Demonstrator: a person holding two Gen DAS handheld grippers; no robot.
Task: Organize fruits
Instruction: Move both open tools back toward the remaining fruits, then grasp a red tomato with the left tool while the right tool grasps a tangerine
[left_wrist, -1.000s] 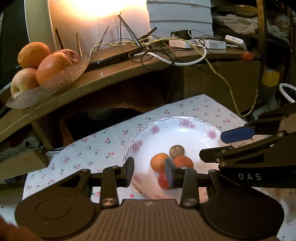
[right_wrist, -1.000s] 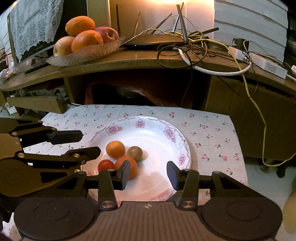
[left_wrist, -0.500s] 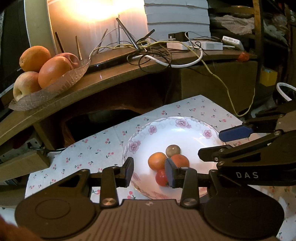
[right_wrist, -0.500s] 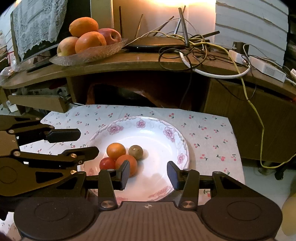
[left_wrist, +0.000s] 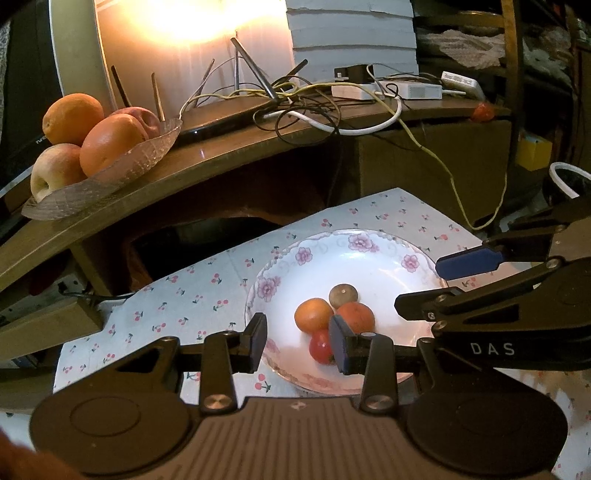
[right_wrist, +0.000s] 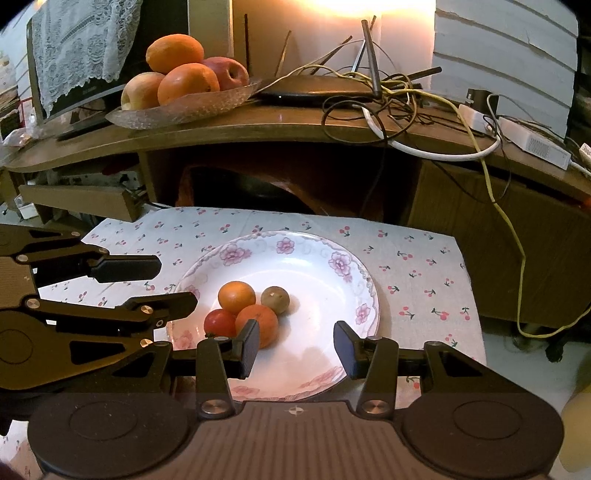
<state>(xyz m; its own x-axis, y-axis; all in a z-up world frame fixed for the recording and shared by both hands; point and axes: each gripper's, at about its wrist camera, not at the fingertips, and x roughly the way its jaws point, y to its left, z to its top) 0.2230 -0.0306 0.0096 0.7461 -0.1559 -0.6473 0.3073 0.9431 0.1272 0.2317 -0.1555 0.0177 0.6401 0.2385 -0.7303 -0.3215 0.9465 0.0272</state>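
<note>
Fingers of the left gripper (left_wrist: 297, 341) stand apart with nothing between them, hovering over the near left rim of the flowered plate (left_wrist: 384, 242); its right fingertip partly covers the red tomato (left_wrist: 320, 347). In the right wrist view the right gripper (right_wrist: 295, 349) is spread wide as well and holds nothing, its left finger (right_wrist: 249, 347) in front of the nearer orange (right_wrist: 258, 323), its right one over bare white plate (right_wrist: 332, 258).

Four small fruits huddle touching one another just left of the plate's middle: the red, glossy tomato (right_wrist: 219, 323) nearest the left gripper, the nearer orange beside it, a second orange (right_wrist: 236, 295) behind, and a dull brown-green kiwi (right_wrist: 275, 300) with a pale dot on top at the far right of the cluster. The plate is white with pink blossoms round its scalloped rim and lies on a cloth (right_wrist: 417, 266) printed with cherries.

Beyond, on the wooden desk (right_wrist: 258, 131), a glass dish (right_wrist: 184, 109) carries two large oranges and two apples (right_wrist: 142, 90), piled together. Tangled cables (right_wrist: 388, 99) lie to the dish's right.

Against the pictures a second ago, both grippers have drawn back a little and risen: the plate and the fruits sit slightly farther off in each view, and more of the tomato shows past the left fingertip. The fruits have not shifted on the plate, and the finger gaps are unchanged.
</note>
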